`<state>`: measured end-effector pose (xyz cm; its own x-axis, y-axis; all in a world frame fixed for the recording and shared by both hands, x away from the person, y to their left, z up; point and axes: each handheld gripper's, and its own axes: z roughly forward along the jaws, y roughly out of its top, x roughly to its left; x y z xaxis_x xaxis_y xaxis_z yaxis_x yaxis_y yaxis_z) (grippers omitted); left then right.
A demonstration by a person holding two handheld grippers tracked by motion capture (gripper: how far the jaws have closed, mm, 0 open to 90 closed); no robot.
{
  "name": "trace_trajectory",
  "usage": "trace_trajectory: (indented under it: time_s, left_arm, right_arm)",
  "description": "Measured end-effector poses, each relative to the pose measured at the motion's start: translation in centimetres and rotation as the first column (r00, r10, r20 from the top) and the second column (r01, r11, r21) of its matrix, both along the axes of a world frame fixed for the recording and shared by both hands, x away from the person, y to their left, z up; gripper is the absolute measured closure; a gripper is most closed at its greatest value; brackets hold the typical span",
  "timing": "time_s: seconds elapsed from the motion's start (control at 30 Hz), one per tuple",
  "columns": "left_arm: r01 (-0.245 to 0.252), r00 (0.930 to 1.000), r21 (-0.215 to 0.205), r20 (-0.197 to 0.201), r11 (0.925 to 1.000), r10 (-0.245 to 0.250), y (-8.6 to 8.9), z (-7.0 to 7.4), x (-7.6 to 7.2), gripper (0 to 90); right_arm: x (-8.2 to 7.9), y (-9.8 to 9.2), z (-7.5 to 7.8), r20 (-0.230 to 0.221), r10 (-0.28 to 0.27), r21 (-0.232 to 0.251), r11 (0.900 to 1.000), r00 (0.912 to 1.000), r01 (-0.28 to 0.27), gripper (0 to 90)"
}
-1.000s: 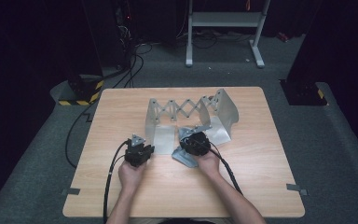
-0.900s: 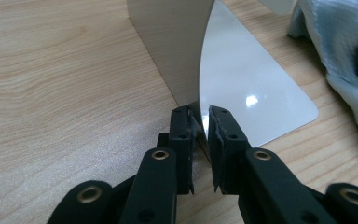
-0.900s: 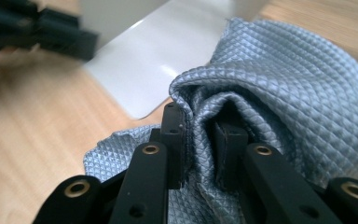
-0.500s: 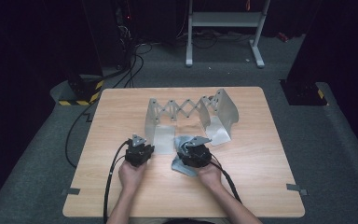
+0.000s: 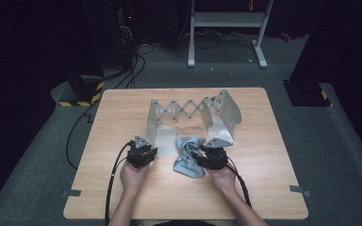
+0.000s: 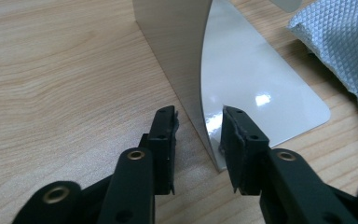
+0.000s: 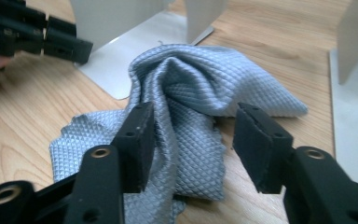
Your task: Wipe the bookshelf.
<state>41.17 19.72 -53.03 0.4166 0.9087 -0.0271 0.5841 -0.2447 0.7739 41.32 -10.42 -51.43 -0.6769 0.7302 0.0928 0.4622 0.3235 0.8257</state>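
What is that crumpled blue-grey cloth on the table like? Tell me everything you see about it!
The cloth is pale blue-grey with a tiny diamond weave, like a cleaning cloth. It lies crumpled on the wooden table, bunched into folds with a ridge in the middle, one corner spread flat. It lies between the two shiny end plates of the metal folding rack. The right gripper has its jaws open on either side of a fold, pads not pressing on it.
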Motion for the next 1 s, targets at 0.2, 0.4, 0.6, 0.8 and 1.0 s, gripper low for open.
trace_trajectory:
  time_s: [0.2,0.4,0.6,0.8,1.0]
  left_arm:
    - [-0.014,0.9999,0.009,0.002,0.9999,0.014,-0.1,0.0,0.0,58.0]
    - [-0.032,0.9995,0.015,-0.001,0.9994,0.032,0.0,0.0,0.1,53.2]
    - [-0.043,0.9991,0.016,-0.003,0.999,0.043,-0.1,0.0,0.1,48.6]
    - [-0.045,0.999,0.017,-0.003,0.9988,0.046,-0.1,0.0,0.0,47.0]
    - [-0.041,0.9991,0.02,-0.004,0.9989,0.041,-0.1,0.0,0.0,45.7]
  right_arm:
    - [0.2,-1.2,-0.3,-0.022,-0.037,0.009,0.999,0.9991,0.037,43.8]
    - [0.5,-3.7,0.3,-0.041,-0.093,0.053,0.994,0.9948,0.096,32.9]
    - [1.5,-6.1,0.2,-0.074,-0.131,0.063,0.989,0.9887,0.135,29.9]
    - [1.8,-8.1,-0.1,-0.034,-0.162,-0.03,0.987,0.9863,0.161,31.8]
    - [3.2,-10.4,-0.6,-0.009,-0.246,-0.06,0.968,0.9691,0.245,54.3]
